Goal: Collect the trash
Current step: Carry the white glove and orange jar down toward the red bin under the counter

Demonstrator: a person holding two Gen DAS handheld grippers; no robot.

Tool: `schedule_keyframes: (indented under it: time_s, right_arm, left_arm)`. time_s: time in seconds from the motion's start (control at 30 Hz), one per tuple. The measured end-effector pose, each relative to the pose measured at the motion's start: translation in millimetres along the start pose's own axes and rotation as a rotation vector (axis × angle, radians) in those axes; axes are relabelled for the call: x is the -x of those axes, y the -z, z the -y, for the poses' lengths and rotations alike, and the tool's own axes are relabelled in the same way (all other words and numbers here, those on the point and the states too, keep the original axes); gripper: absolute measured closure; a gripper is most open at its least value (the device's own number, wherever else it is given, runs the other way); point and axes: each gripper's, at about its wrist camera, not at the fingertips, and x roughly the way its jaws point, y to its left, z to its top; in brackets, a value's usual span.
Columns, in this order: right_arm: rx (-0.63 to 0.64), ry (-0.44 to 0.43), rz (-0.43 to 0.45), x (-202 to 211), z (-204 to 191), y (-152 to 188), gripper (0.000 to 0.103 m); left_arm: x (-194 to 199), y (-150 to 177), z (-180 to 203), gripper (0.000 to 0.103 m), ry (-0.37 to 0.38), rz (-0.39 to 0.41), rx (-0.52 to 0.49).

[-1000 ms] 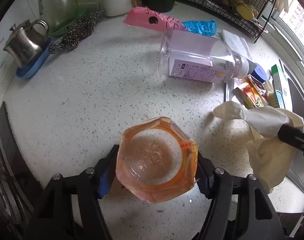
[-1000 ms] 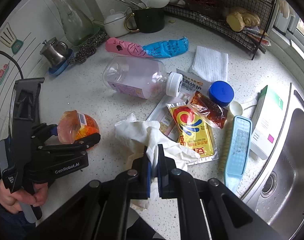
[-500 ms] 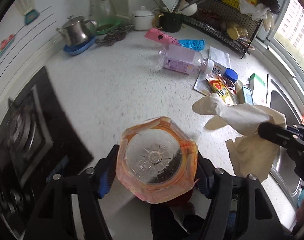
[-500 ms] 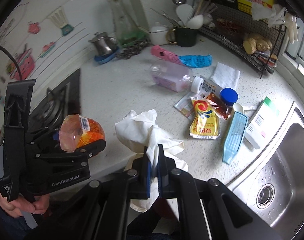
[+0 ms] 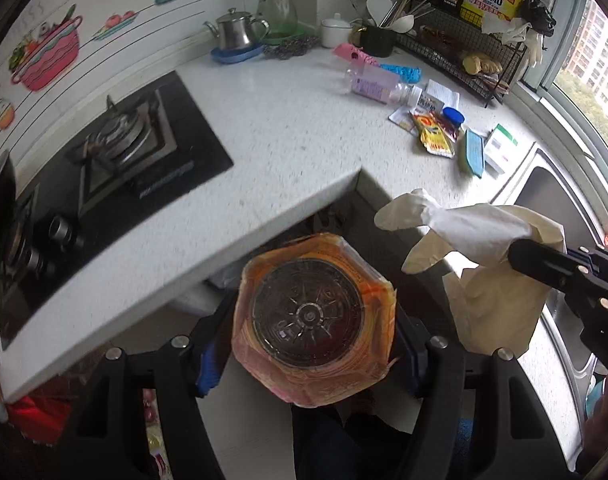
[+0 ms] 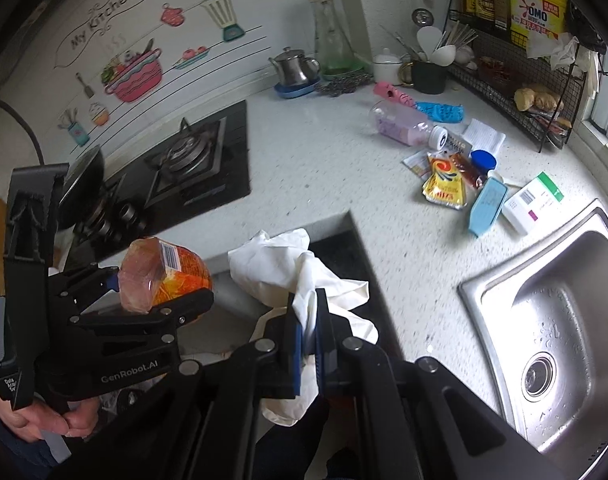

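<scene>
My left gripper (image 5: 310, 338) is shut on an orange plastic cup wrapped in film (image 5: 312, 325) and holds it off the counter, in front of the counter's inner corner. It also shows in the right wrist view (image 6: 163, 280). My right gripper (image 6: 308, 320) is shut on a crumpled white glove (image 6: 299, 268) and holds it in the air to the right of the cup; the glove also shows in the left wrist view (image 5: 480, 256). More trash lies on the white counter (image 6: 304, 168): an empty clear bottle (image 6: 404, 126), sauce packets (image 6: 444, 188) and a blue lid (image 6: 483, 159).
A black gas hob (image 6: 191, 164) sits at the left and a steel sink (image 6: 552, 320) at the right. A blue brush (image 6: 488, 204) and a white box (image 6: 532, 202) lie near the sink. A kettle (image 6: 293, 70), carafe, mug of utensils and wire rack (image 6: 516, 80) line the back.
Both grippers have pulled back and up from the counter with the cup and the glove. The counter's edge and the hob have come into view.
</scene>
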Motion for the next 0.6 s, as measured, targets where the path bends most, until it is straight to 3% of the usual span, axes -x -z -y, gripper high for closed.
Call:
schedule_keyframes:
  time_s: [0.3,0.6]
  right_arm:
    - [-0.003,-0.005,-0.043,-6,-15,47,0.098]
    - [-0.086,0.069,-0.083,-46,-20,87,0.098]
  left_arm:
    - [7,51,-2,0.037,-0.007,-0.052,0.015]
    - [-46,73,-14,0.037,0.035,-0.141,-0.013]
